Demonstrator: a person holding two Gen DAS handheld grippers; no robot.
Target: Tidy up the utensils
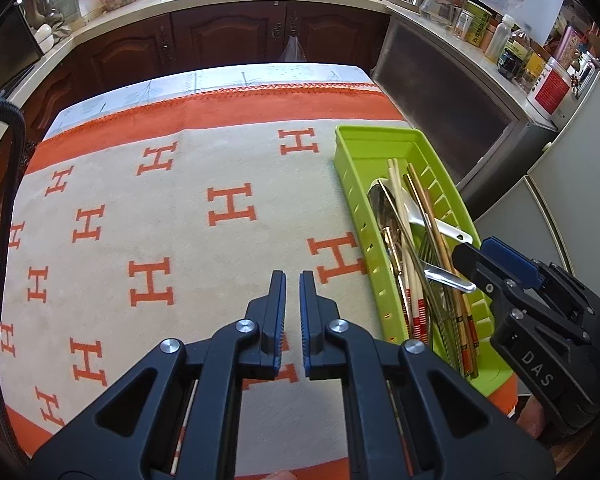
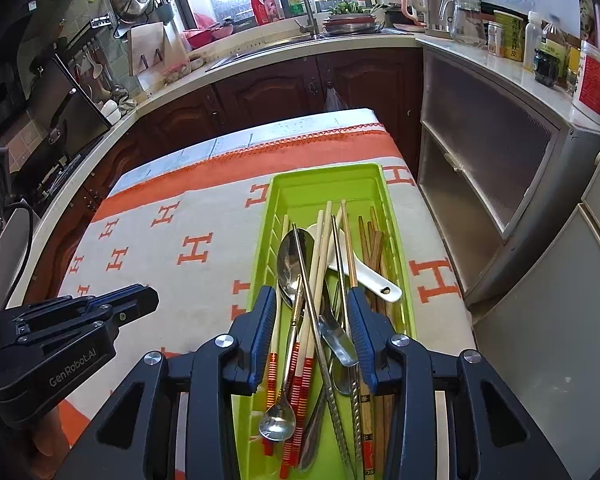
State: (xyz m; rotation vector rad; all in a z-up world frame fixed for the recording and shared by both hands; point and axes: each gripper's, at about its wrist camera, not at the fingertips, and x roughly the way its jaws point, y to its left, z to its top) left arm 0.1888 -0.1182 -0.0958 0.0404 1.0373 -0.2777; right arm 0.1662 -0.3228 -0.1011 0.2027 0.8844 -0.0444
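A green utensil tray [image 1: 354, 148] [image 2: 328, 184] lies on the right side of the table. It holds metal spoons [image 2: 292, 264], a white ceramic spoon [image 2: 364, 276] [image 1: 416, 216], a fork and several chopsticks [image 2: 324, 240] [image 1: 398, 196]. My right gripper [image 2: 312, 308] is open and hovers just above the near half of the tray, its fingers either side of the utensils, holding nothing. It shows at the right of the left wrist view [image 1: 480, 256]. My left gripper [image 1: 293, 284] is nearly closed with a small gap and empty, above the cloth left of the tray; it also shows in the right wrist view [image 2: 140, 296].
The table is covered by a white and orange cloth with H marks [image 1: 232, 208]. Dark wood cabinets and a counter with a sink [image 2: 300, 36] stand beyond the far edge. A metal cabinet [image 2: 492, 152] with jars and bottles on top is close on the right.
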